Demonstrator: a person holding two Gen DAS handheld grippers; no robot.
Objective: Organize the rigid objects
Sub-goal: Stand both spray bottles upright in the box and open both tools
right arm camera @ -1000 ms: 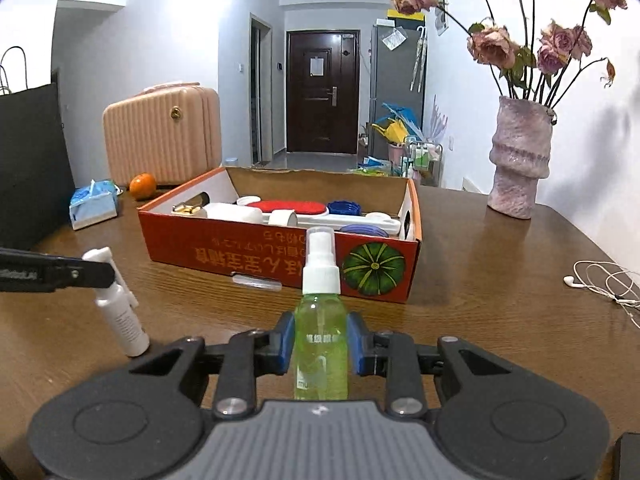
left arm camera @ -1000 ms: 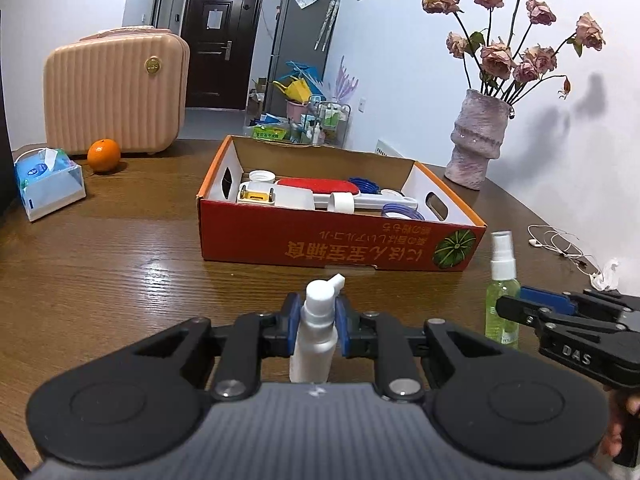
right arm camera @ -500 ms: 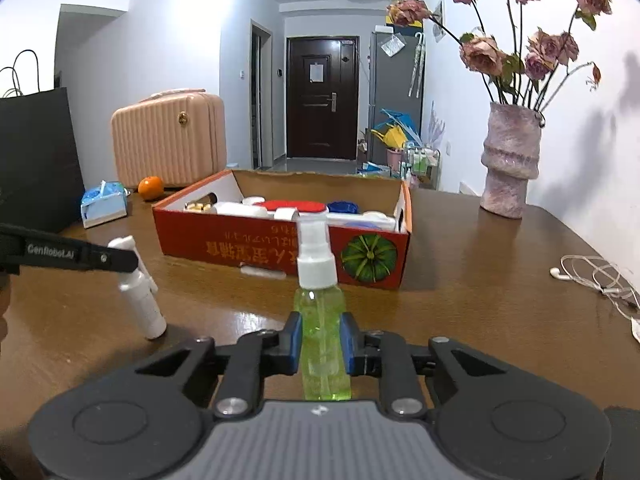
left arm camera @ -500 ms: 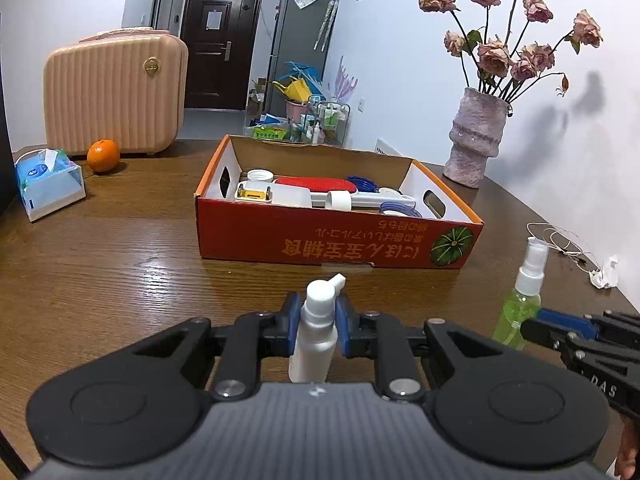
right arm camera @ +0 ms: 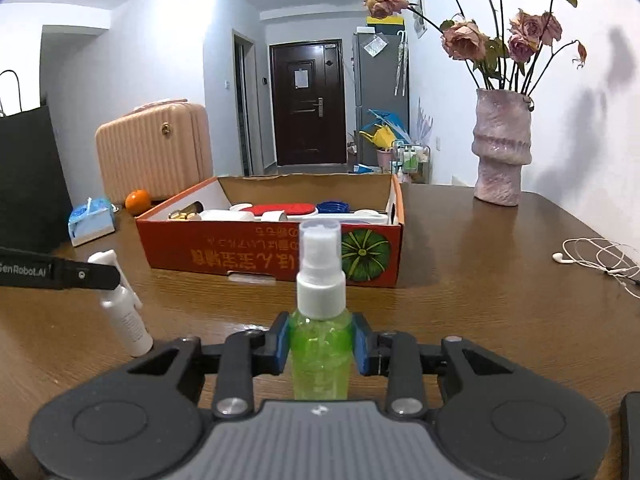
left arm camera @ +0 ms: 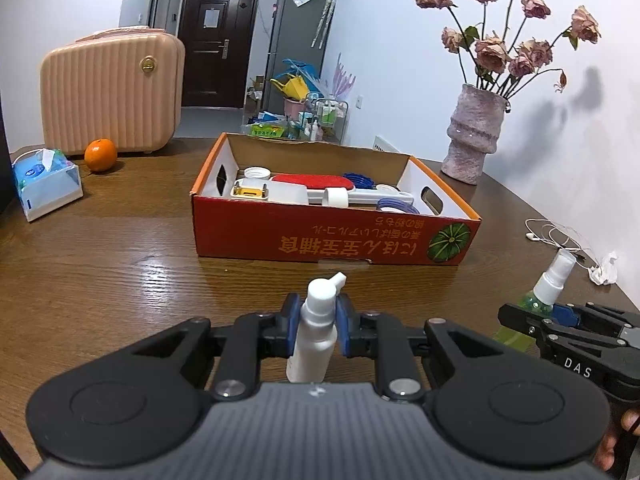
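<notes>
My left gripper (left arm camera: 317,322) is shut on a white spray bottle (left arm camera: 314,336), held upright over the wooden table; it also shows in the right wrist view (right arm camera: 126,312). My right gripper (right arm camera: 320,342) is shut on a green spray bottle (right arm camera: 320,344) with a white cap, which also shows at the right of the left wrist view (left arm camera: 540,300), tilted. An open red cardboard box (left arm camera: 332,240) stands ahead of both grippers with several white, red and blue items inside; it also shows in the right wrist view (right arm camera: 272,256).
A pink vase of dried roses (left arm camera: 474,136) stands at the back right. White earphones (right arm camera: 592,258) lie at the right. A tissue box (left arm camera: 46,184), an orange (left arm camera: 100,155) and a pink suitcase (left arm camera: 112,96) are at the back left. A black bag (right arm camera: 28,184) stands at the far left.
The green bottle has risen and tilted in the right gripper and drawn back from the box. The left gripper with the white bottle has hardly moved.
</notes>
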